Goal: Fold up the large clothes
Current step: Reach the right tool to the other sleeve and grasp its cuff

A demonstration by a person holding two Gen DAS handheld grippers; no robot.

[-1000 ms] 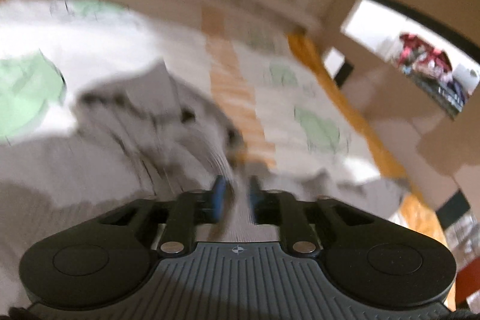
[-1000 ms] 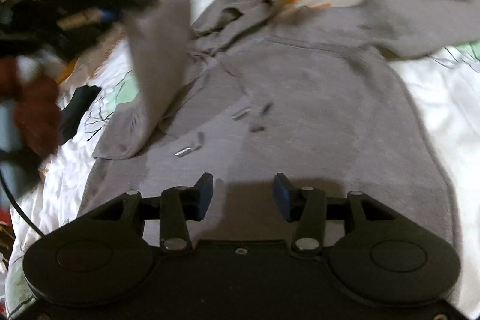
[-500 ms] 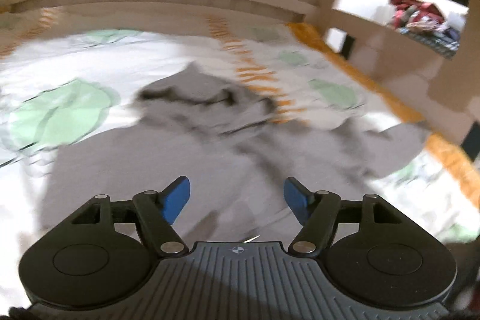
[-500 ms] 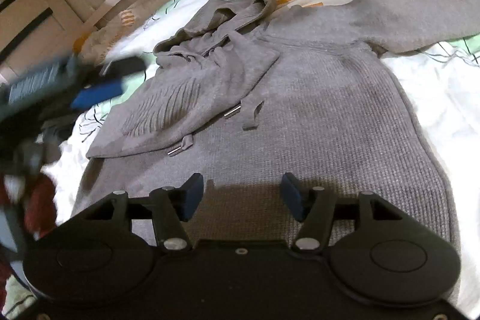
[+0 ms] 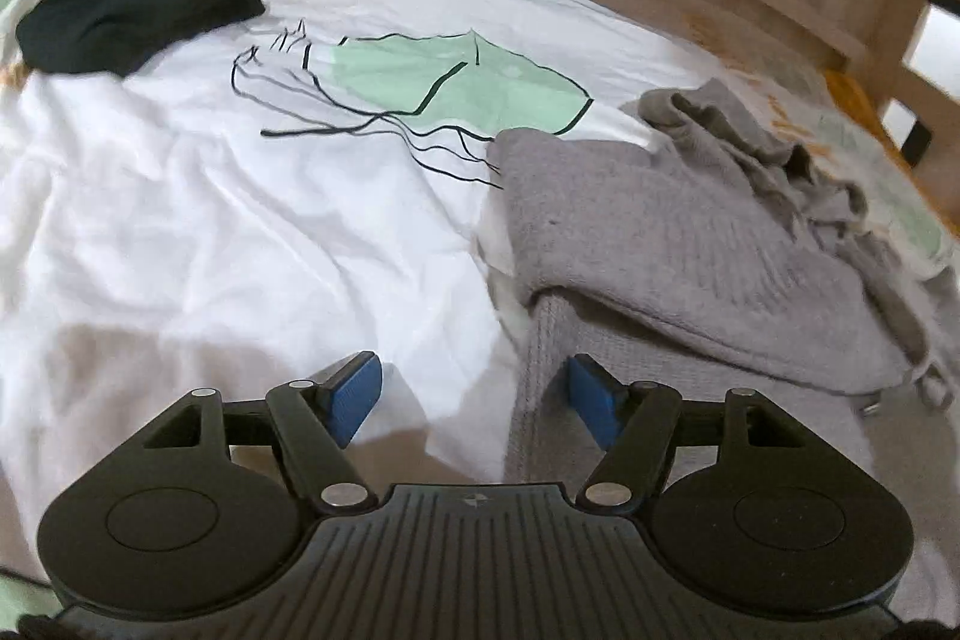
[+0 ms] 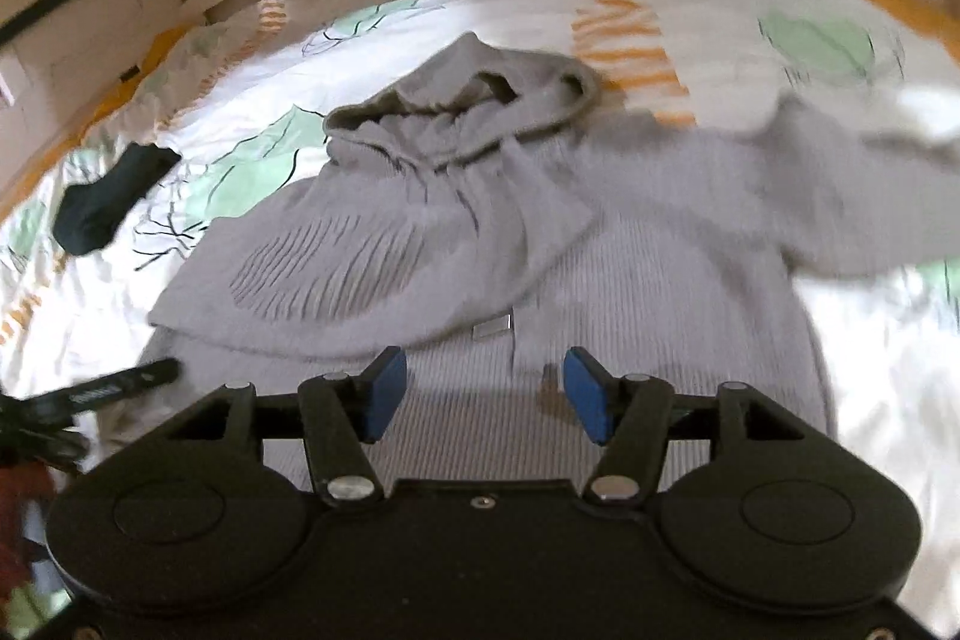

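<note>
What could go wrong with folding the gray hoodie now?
1. The far sleeve lies spread out; if it is skipped, the gray hoodie may end up lopsided.
2. The drawstring tips lie loose near the open right claw and might snag.
3. The open left claw sits over the hoodie's edge and the white sheet, so it might pinch sheet too.

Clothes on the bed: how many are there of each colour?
Grey: 1, the hoodie, lying flat with one sleeve folded across its front.
Black: 1, a small dark garment beside it on the white patterned bedspread; I cannot tell what kind.
Total: 2
</note>
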